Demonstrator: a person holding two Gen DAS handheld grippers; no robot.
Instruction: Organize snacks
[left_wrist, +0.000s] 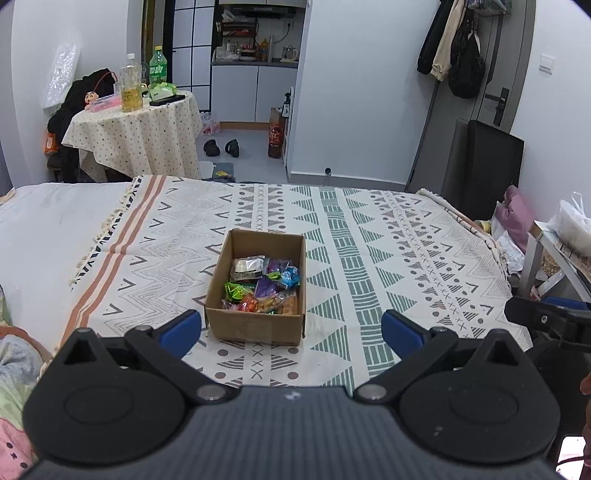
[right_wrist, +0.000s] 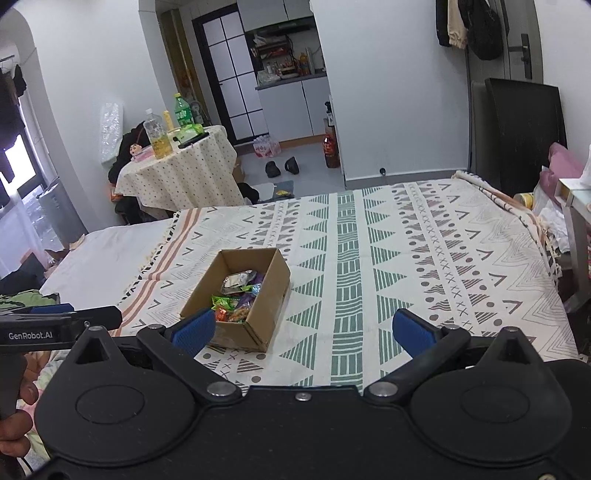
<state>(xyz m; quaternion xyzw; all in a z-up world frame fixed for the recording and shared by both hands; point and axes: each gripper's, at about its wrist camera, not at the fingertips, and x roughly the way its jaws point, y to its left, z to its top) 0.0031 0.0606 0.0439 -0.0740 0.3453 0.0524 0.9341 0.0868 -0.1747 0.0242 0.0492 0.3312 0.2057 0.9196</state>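
Note:
An open cardboard box (left_wrist: 255, 325) sits on the patterned bed cover, holding several colourful snack packets (left_wrist: 264, 284). My left gripper (left_wrist: 291, 330) is open and empty, held just in front of the box with its blue pads wide apart. In the right wrist view the same box (right_wrist: 266, 291) lies ahead to the left, with the snack packets (right_wrist: 238, 295) inside. My right gripper (right_wrist: 303, 330) is open and empty, to the right of the box. The left gripper's body (right_wrist: 55, 325) shows at the left edge of the right wrist view.
The patterned cover (left_wrist: 369, 240) spreads over the bed, with white sheet (left_wrist: 55, 229) to the left. A round table with bottles (left_wrist: 133, 122) stands beyond the bed. A metal rack with bags (left_wrist: 554, 251) is at the right.

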